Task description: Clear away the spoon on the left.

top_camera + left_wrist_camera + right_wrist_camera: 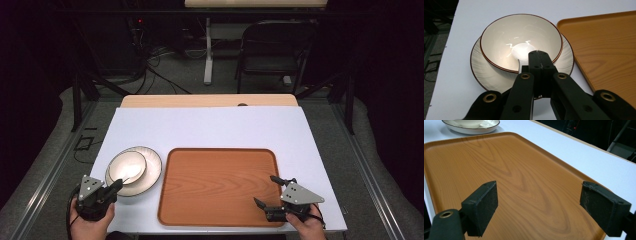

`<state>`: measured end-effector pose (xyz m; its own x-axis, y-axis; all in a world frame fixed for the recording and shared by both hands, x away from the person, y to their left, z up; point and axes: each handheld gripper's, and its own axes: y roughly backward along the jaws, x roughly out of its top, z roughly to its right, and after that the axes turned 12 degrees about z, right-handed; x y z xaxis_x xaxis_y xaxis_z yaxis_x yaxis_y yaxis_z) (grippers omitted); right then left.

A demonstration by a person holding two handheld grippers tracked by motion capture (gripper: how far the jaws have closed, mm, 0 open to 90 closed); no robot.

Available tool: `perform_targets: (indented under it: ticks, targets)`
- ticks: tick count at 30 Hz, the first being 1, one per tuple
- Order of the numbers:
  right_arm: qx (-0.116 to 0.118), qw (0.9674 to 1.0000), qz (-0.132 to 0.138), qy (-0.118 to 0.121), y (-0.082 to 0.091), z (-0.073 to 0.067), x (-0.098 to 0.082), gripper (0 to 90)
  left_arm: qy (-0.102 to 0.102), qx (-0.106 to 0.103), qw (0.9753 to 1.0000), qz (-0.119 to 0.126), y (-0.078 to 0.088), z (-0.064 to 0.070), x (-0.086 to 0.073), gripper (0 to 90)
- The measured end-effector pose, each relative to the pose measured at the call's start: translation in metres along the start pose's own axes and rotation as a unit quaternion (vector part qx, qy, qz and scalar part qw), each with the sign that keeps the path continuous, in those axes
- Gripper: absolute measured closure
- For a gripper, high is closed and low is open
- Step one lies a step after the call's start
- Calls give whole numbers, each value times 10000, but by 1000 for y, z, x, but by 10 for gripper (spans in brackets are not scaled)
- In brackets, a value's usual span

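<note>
High view: a white table (210,127) takes up the middle, with a dark folding chair (274,47) and loose cables on the grey floor beyond its far edge. The largest thing on it is a wooden tray (215,182), bare, lying right of centre near the person's edge. Just left of the tray, not touching it, sits a white plate (152,165) with a dark rim, and a cream bowl (127,166) rests on the plate, shifted toward its left side.

In the left gripper view a white spoon (522,50) lies with its scoop in the bottom of the bowl (521,41) and its handle coming up over the near rim. The left gripper (539,62) has its jaws pressed together over that rim, right where the handle (520,65) passes; the jaws hide the handle's end, so whether they clamp the handle, the rim or both cannot be made out. The plate's (480,68) near edge is covered by the gripper's black arms.

The right gripper (546,207) hangs over the tray's (524,170) near right corner with its jaws spread wide and nothing between the pads (486,200); wood grain shows in the gap.
</note>
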<state>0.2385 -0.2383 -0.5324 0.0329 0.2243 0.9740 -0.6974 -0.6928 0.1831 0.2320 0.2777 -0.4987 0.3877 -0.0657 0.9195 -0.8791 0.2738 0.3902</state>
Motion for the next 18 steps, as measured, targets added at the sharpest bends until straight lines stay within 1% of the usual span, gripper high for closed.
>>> perform_targets:
  ticks: [1,2,4,6,9,11,14,18]
  targets:
    - [-2,10000,0,0,0,0,0,144,13,-56,10000,-6,0,1,0,900]
    - [-1,10000,-9,-5,0,0,0,144,-13,-65,10000,-34,0,2,0,900]
    - [-3,10000,-11,-5,0,0,0,144,-92,-59,9999,-71,0,5,-1,900]
    - [-6,10000,-13,-8,0,0,0,144,-120,-18,9999,-114,-1,4,-2,900]
    - [0,10000,-16,-6,0,0,0,143,-52,91,9997,-221,-3,-3,-4,900]
    - [-8,10000,-8,1,0,0,0,144,10,171,9997,-193,-4,-10,-5,900]
    - [-8,10000,-19,-19,0,0,0,143,10,287,9994,-180,-4,-17,-5,900]
    - [-5,10000,-25,-24,-1,0,0,144,-71,453,9988,-159,-6,-25,-3,900]
